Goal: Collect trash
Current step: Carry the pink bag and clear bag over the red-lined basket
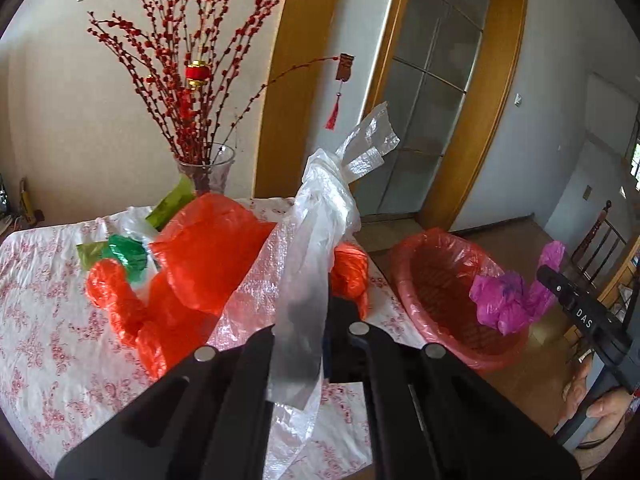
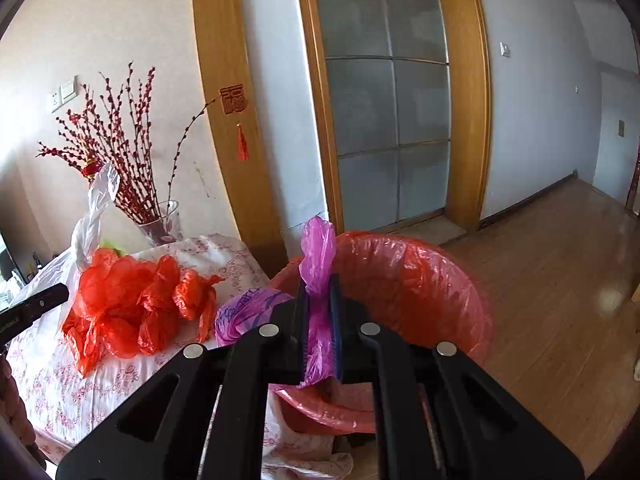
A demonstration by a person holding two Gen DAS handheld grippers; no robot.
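Observation:
My left gripper [image 1: 300, 320] is shut on a knotted clear plastic bag [image 1: 316, 216] and holds it up above the table. My right gripper [image 2: 319, 300] is shut on a crumpled purple plastic bag [image 2: 318, 252], held over the near rim of the red basket [image 2: 420, 280] lined with a red bag. The purple bag [image 1: 504, 300] and the basket [image 1: 440, 280] also show at the right of the left wrist view. Crumpled red-orange bags [image 1: 200, 264] and a green wrapper [image 1: 128, 256] lie on the floral tablecloth [image 1: 48, 320]. The red bags [image 2: 132, 304] also show in the right wrist view.
A glass vase [image 1: 208, 172] of red-berry branches stands at the table's far edge by the wall. The basket sits off the table's right side. A wooden-framed glass door [image 2: 392, 100] and wood floor [image 2: 560, 280] lie beyond. A chair [image 1: 600, 240] stands at far right.

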